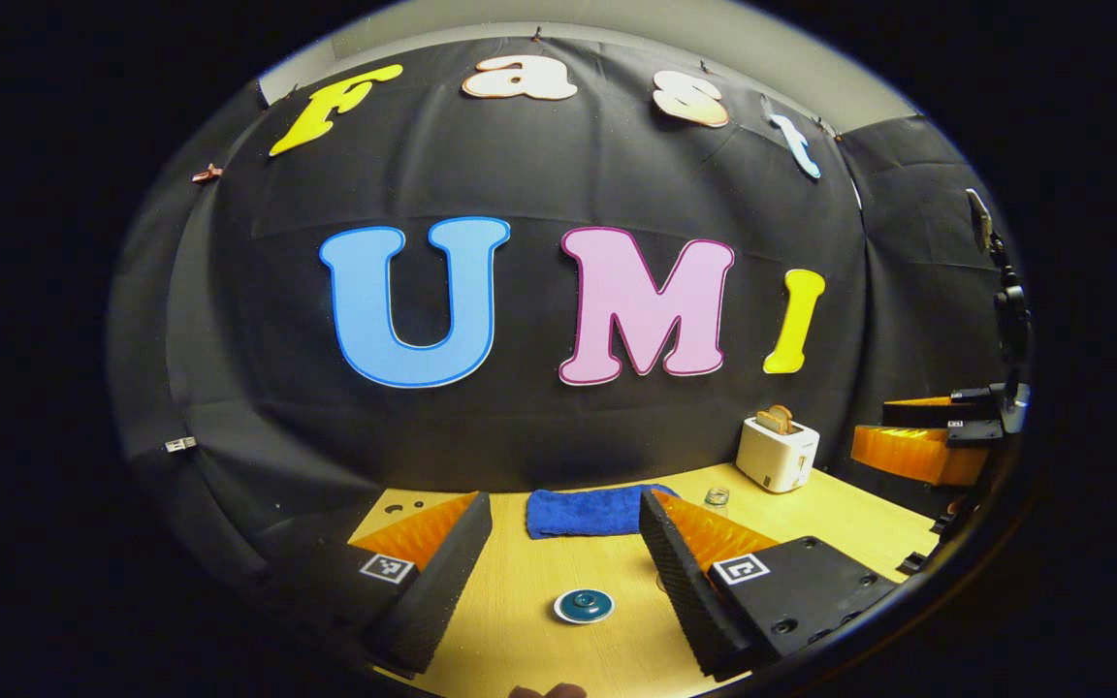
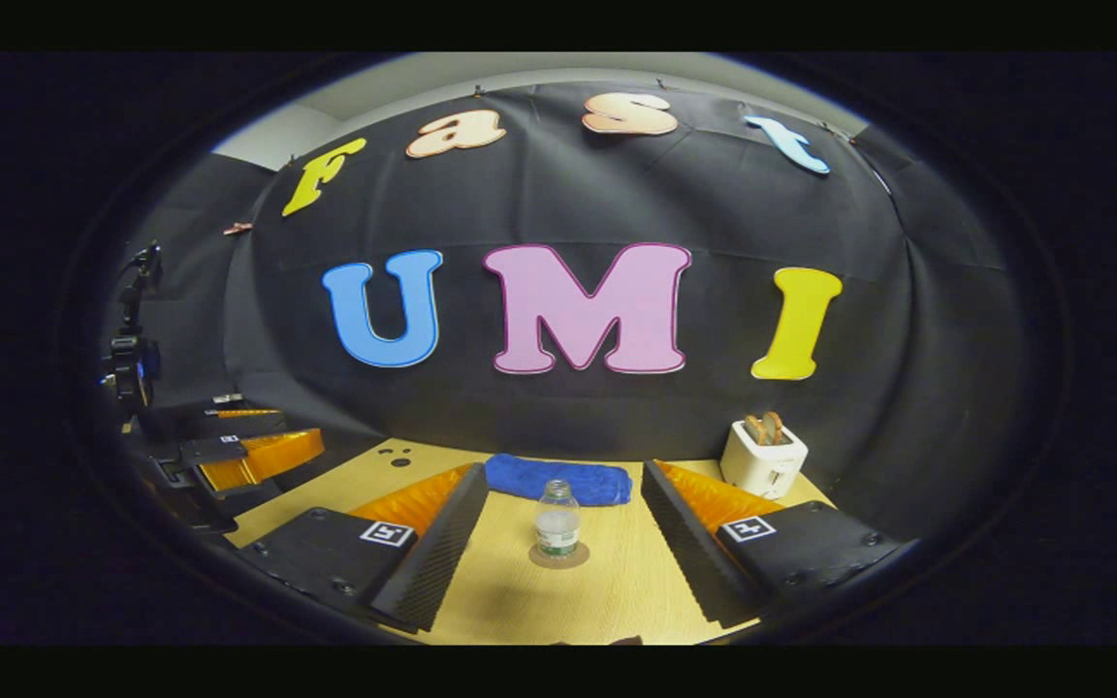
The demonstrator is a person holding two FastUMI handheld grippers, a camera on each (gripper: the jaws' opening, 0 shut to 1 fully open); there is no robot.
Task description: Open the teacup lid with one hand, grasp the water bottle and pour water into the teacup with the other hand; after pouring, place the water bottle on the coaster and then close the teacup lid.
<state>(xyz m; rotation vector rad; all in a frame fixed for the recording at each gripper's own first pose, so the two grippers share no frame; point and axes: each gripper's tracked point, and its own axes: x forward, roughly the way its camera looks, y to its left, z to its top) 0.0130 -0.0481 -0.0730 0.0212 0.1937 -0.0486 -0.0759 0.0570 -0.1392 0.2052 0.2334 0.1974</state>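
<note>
Teacup lid (image 1: 584,606): we count one, blue, flat on the surface (image 1: 539,582) between our left gripper (image 1: 558,553) fingers, spread wide and empty. One water bottle (image 2: 558,521) stands upright on one coaster (image 2: 558,556), partly filled, at 12 o'clock of our right gripper (image 2: 558,543), also wide open, empty.

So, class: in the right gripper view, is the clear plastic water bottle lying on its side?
No, the clear plastic water bottle stands upright on the round coaster.
</note>
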